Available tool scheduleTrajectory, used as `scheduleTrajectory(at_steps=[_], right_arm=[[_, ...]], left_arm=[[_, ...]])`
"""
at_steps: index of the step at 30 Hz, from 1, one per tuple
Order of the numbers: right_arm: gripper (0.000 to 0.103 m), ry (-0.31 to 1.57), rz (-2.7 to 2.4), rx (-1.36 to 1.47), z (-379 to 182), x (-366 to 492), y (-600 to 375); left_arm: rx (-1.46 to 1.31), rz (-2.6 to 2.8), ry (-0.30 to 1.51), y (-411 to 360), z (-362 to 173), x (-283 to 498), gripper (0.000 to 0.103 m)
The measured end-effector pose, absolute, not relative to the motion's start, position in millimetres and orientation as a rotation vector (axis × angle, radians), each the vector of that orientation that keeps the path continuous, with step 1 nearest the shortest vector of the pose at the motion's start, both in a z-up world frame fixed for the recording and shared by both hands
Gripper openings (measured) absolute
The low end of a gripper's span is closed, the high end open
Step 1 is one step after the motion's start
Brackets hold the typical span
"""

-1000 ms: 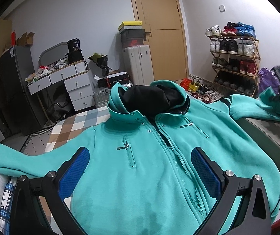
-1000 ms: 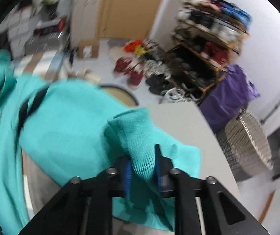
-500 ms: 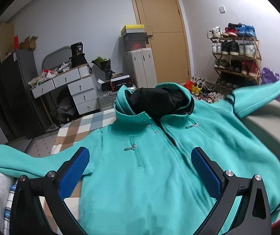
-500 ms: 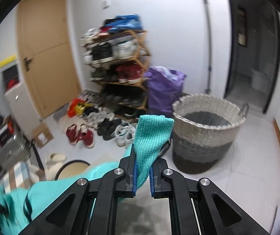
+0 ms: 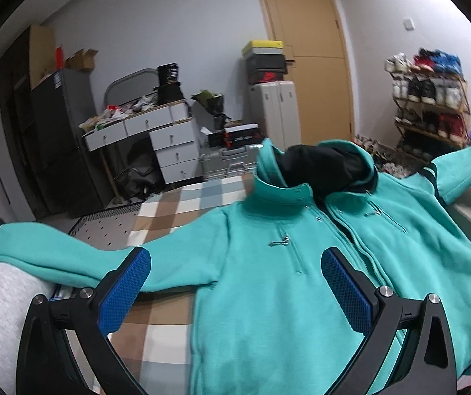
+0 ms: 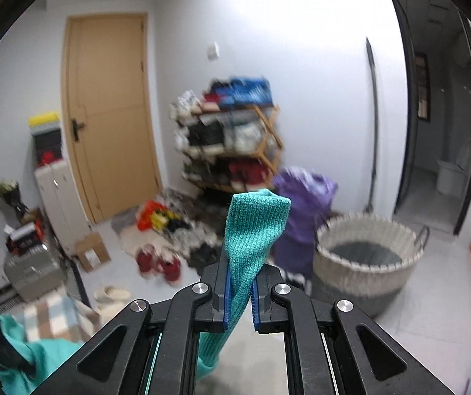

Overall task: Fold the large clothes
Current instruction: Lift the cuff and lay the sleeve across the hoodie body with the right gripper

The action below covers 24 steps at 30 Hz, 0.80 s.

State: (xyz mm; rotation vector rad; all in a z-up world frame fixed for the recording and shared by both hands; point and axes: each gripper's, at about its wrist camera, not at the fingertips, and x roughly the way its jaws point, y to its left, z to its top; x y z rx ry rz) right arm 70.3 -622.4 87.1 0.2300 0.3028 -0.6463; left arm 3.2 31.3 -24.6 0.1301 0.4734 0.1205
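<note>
A teal zip-up jacket lies front-up across a checked bedcover, filling the left wrist view from 9 o'clock to 3 o'clock. Its black-lined hood sits at about 1 o'clock. One sleeve stretches flat toward 9 o'clock, over a grey cushion-like shape.

The other sleeve rises off the bed toward 3 o'clock. In the right wrist view I see why: my right tool is pressed together on that sleeve's ribbed cuff, which stands up out of the blue pads toward 12 o'clock. My left tool is spread wide and holds nothing; it hangs just above the jacket's chest.

Beyond the cuff, at 3 o'clock, is a woven basket; a shoe rack stands at 12 o'clock, and a wooden door at 10 o'clock.

My worry is the grip: only the cuff edge is pinched, so a quick swing across the body could pull the knit out of the pads. With nothing pinning the chest, I judge the lifted sleeve could also drag the whole jacket askew and spoil the fold line.
</note>
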Motion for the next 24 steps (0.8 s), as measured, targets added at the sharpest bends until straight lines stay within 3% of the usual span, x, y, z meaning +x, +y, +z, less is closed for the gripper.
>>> scheduleTrajectory(at_steps=[5,13,19,24], right_arm=[[0.008,0.178,-0.632,0.118,146,70,-569],[0.009,0.165,-0.377,0.055,192,93,-449],[0.009,0.202,-0.08,-0.005,194,118,-321],[0.009,0.31,0.201,0.053,155,151,-214]], left_arm=[[0.095,0.126,0.455,47,-22,-6,0.101],[0.014,0.137,0.409,77,-8,-14,0.101],[-0.082,0.2,0.359,113,2,-21,0.101],[-0.149,0.294,0.359,144,-2,-17,0.101]])
